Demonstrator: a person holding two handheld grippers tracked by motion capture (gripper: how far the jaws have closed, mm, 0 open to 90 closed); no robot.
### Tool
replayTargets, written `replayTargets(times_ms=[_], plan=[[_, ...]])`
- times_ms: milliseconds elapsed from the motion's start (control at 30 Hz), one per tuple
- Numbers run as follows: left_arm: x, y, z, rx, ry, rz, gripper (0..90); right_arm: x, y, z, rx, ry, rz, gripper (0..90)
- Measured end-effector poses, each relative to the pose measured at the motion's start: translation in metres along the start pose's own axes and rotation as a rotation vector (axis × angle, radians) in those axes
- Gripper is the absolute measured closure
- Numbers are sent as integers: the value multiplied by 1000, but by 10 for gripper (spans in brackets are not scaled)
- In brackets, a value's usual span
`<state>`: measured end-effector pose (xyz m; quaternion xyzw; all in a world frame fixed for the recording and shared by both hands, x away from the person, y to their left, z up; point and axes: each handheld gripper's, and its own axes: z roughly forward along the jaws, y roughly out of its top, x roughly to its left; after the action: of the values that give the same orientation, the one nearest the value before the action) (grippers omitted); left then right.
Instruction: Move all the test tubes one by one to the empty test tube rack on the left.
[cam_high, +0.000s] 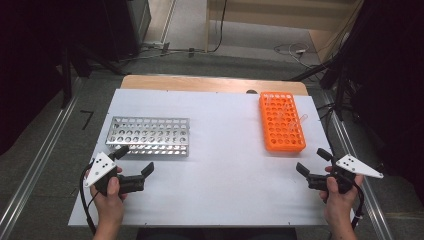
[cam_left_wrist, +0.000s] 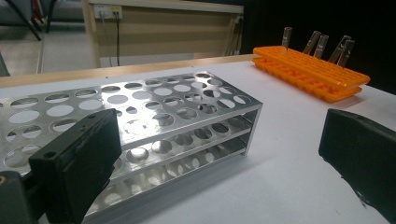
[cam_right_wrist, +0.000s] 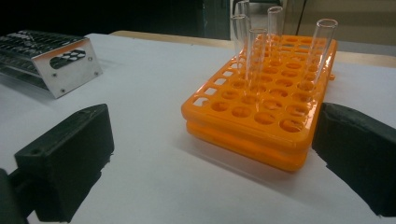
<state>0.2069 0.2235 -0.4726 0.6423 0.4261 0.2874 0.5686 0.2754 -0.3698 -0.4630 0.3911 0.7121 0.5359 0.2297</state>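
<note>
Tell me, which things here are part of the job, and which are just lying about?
Part of the job, probably:
left gripper, open
right gripper, open
orange rack
clear tubes standing in it
metal rack, holes vacant

Just lying about:
cables on the floor beyond the table

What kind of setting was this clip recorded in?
Probably a lab-style recording bench rather than a working lab: a white table holds a metal test-tube rack and an orange rack with a few glass test tubes, with cables on the floor behind.
</note>
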Motion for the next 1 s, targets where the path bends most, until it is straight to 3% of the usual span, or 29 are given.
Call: replayTargets(times_ms=[300, 400, 533, 700, 867, 1000], plan=[[-5, 1, 6, 7, -23, 4, 0, -2, 9, 0, 14, 5, 48, 0], [-7, 2, 7, 9, -31, 11, 0, -2, 15, 3, 24, -14, 45, 50], [-8, 3, 6, 4, -32, 9, 0, -1, 20, 13, 40, -62, 54, 211], [-9, 5, 7, 4, -41, 7, 0, -6, 27, 31, 79, -84, 70, 460], [-12, 5, 9, 6, -37, 4, 0, -14, 28, 53, 123, -105, 58, 582], [-13, 6, 10, 20, -31, 5, 0, -19, 29, 69, 136, -100, 52, 629]])
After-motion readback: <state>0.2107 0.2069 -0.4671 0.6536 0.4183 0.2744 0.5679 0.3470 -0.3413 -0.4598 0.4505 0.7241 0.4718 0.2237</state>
